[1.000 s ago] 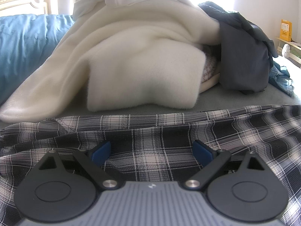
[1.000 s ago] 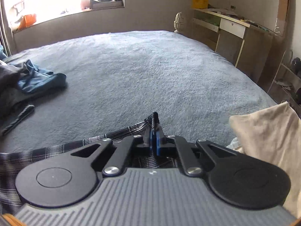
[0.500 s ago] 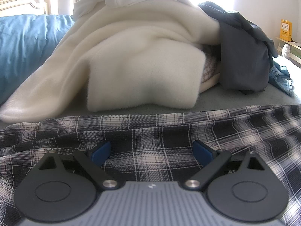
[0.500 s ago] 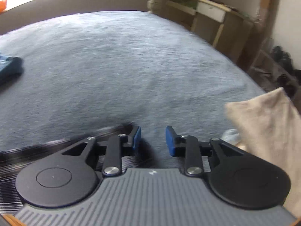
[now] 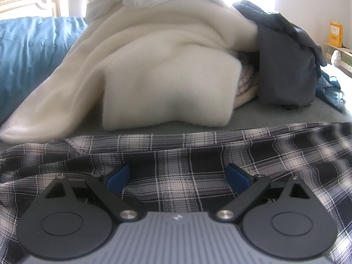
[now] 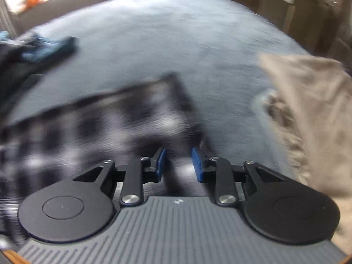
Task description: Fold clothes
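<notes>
A black-and-white plaid shirt (image 5: 198, 154) lies spread across the grey bed cover. My left gripper (image 5: 178, 177) hovers low over it, open wide, blue pads apart with plaid cloth lying between them but not pinched. In the blurred right wrist view the plaid shirt (image 6: 99, 127) lies flat to the left and ahead, its corner pointing away. My right gripper (image 6: 178, 165) is open, its blue pads a small gap apart just above the shirt's edge, holding nothing.
A heap of clothes stands behind the shirt: a cream fleece (image 5: 154, 70), a dark grey garment (image 5: 286, 70) and blue cloth (image 5: 330, 90). A blue duvet (image 5: 33, 50) lies at left. A beige cloth (image 6: 308, 110) lies at right, a blue garment (image 6: 48, 48) far left, a desk (image 6: 286, 4) beyond the bed.
My right gripper has opened and let go of the plaid shirt's corner, then pulled back so the shirt now lies flat ahead. The left gripper has stayed still and open.
</notes>
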The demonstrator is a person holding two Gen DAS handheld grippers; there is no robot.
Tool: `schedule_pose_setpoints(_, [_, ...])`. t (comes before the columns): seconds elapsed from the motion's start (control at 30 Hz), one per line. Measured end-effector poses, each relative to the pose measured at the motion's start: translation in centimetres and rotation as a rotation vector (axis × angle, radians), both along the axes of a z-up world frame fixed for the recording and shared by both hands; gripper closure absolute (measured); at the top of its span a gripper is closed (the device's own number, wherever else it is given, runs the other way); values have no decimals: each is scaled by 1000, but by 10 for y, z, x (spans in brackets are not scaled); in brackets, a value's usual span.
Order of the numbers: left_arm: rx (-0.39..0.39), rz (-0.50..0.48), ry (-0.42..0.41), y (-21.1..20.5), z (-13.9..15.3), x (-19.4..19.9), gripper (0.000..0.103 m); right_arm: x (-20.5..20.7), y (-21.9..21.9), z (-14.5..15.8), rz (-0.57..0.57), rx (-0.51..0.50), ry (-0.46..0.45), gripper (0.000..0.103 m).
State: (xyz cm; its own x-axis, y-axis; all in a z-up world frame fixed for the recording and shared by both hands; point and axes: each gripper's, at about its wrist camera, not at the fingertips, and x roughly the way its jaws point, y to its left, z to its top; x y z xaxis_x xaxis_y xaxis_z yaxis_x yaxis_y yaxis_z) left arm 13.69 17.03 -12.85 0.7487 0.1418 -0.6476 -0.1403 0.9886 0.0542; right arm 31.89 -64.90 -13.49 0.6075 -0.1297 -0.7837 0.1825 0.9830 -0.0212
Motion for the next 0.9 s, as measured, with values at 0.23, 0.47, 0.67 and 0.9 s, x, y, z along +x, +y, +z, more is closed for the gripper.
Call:
schedule_pose_setpoints(0.23, [1, 9, 3, -1, 0, 1, 7, -31, -4, 28, -23, -32, -87, 76])
schedule_pose_setpoints(0.47, [-8, 13, 14, 1, 3, 3, 7, -83, 14, 25, 100, 44, -49, 76])
schedule_pose_setpoints(0.67, [-62, 34, 38, 12, 19, 1, 9, -116, 3, 36, -126, -103, -94, 79])
schedule_pose_setpoints(0.9, [-97, 33, -59, 28, 73, -53, 9, -158, 72, 107, 22, 117, -384, 79])
